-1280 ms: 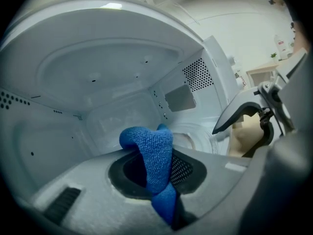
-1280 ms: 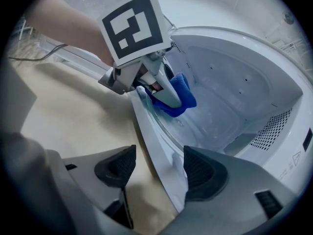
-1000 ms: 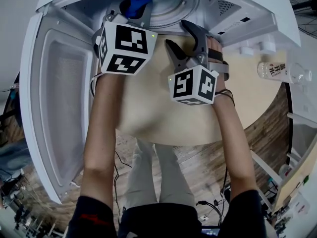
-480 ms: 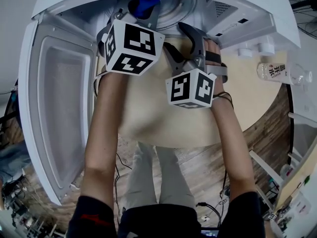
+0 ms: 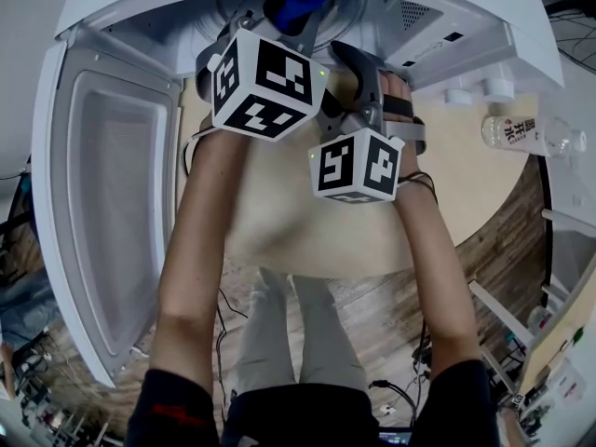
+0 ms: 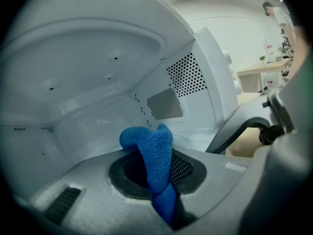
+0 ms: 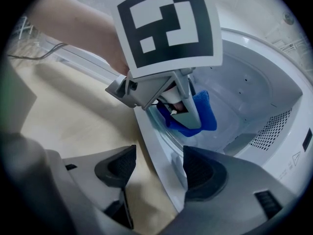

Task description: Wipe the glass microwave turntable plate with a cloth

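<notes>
Wiping looked under way. The left gripper (image 6: pixel 156 176) was clamped on the blue cloth (image 6: pixel 154 153) inside the microwave (image 5: pixel 466 26), with the cloth down at the near rim of the plate (image 5: pixel 346 21). How much glass was already clean couldn't be told, so I'd count the far side as left. The right gripper (image 7: pixel 156 169) was empty, jaws apart over the front sill (image 7: pixel 154 146), just beside the left one. Room was tight — cavity walls close, sill below. The door (image 5: pixel 112 203) stood wide open on the left — bottle (image 5: pixel 521 130) well apart.
</notes>
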Demonstrator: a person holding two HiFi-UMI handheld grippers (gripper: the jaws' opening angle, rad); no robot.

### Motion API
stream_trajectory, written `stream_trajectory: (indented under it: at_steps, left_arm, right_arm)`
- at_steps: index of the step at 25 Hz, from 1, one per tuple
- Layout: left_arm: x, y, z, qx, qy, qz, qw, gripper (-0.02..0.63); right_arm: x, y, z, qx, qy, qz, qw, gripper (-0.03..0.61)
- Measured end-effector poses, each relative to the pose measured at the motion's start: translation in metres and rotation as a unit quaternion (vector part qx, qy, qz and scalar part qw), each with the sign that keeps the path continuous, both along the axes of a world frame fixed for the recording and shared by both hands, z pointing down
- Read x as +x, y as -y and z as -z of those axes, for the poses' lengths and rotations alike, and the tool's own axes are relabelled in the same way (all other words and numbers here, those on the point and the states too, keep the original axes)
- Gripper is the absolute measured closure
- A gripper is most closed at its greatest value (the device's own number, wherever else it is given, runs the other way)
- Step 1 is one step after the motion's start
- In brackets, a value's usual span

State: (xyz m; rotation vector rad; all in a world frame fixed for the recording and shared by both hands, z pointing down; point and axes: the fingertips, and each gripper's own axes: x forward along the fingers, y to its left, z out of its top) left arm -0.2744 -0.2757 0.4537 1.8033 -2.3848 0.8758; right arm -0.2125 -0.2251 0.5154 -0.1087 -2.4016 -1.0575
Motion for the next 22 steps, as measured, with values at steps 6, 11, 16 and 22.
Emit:
stream_trajectory:
  at_steps: [6, 11, 16, 22]
  left_arm:
    - [0.006, 0.005, 0.001, 0.003, -0.009, -0.015, 0.9999, 0.557]
    - [0.006, 0.005, -0.001, -0.006, 0.002, -0.014, 0.9999, 0.557]
    - [0.005, 0.004, -0.001, -0.010, 0.008, -0.009, 0.9999, 0.557]
    - [-0.004, -0.001, -0.002, -0.022, 0.019, 0.006, 0.9996, 0.557]
  right_arm:
    - [0.000, 0.000, 0.000, -0.001, 0.000, 0.000, 1.000, 0.288]
    - [0.000, 0.000, 0.000, -0.001, -0.001, 0.001, 1.000, 0.288]
    - [0.001, 0.000, 0.000, 0.000, 0.000, -0.001, 1.000, 0.288]
    - [0.000, 0.000, 0.000, 0.001, 0.000, -0.001, 1.000, 0.288]
